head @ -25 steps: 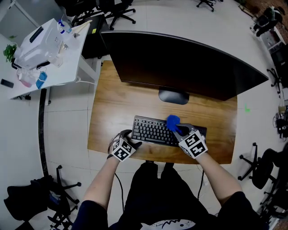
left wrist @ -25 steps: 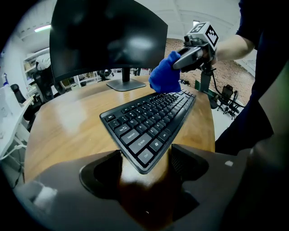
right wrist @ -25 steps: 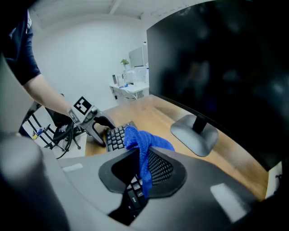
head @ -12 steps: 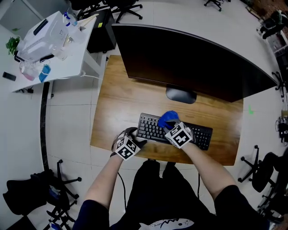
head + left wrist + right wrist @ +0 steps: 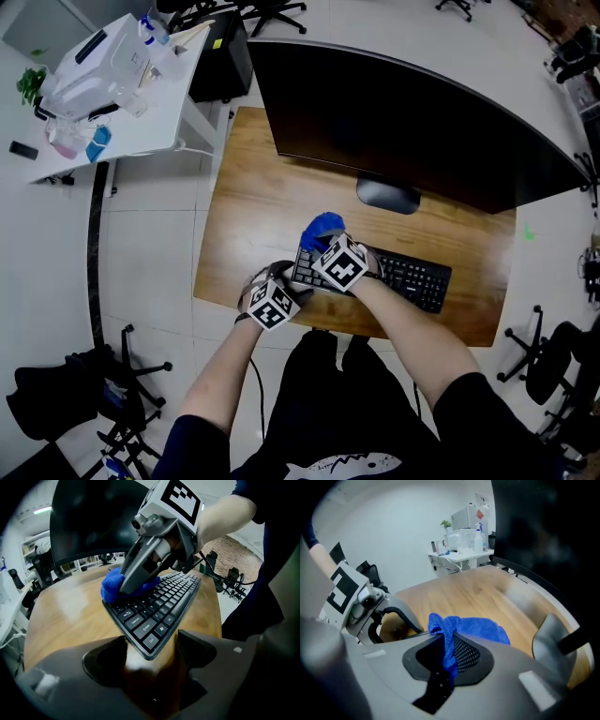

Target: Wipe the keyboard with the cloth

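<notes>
Head view shows the right gripper (image 5: 323, 242) shut tight on the blue cloth (image 5: 322, 228), pressing it onto the keyboard's (image 5: 412, 275) left end. The left gripper (image 5: 282, 283) pinches the keyboard's near-left corner, steadying it. The cloth looks soft and limp, so it is probably best held bunched.

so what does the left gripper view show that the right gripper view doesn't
Only the left gripper view: the keyboard and its keys, one corner held between the left gripper's fingers, and the right gripper seen from outside, pressing the blue cloth onto the keys. Only the right gripper view: a fold of that cloth pinched between its own fingers, and a white side table. Both: the cloth, the wooden desk and the dark monitor.
</notes>
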The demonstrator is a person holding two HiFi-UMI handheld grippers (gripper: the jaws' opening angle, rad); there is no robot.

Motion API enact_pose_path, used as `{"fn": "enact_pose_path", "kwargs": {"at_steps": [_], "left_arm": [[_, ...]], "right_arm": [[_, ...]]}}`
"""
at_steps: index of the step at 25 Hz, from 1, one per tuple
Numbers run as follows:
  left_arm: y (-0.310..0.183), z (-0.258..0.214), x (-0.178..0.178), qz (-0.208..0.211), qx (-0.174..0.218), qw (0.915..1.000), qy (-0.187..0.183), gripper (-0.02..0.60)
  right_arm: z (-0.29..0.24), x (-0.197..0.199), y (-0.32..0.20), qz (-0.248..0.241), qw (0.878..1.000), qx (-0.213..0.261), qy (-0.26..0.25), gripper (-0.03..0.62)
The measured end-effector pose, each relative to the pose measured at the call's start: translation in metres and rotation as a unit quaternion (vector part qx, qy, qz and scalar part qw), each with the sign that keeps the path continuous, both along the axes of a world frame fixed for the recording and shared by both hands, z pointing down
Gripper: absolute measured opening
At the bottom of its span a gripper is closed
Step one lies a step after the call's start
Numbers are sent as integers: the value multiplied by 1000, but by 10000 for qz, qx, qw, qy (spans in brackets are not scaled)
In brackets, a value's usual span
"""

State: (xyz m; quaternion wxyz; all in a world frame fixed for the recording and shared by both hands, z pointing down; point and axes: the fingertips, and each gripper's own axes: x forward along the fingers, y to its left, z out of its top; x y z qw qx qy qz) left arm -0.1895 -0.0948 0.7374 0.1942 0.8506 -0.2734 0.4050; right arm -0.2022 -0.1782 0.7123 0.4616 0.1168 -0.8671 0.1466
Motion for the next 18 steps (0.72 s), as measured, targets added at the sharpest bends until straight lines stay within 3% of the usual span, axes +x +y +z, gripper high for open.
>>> {"fn": "enact_pose_path", "kwargs": {"at_steps": [9,18], "left_arm": [[-3,1,-4,49,129,9999,-19,321],[-3,2,-5,5,250,9997,-55,322]], "right_arm": [[-1,-20,13,-516,9985,207,13,49],[2,-19,61,-1241,9922,-81,-57,49]]}}
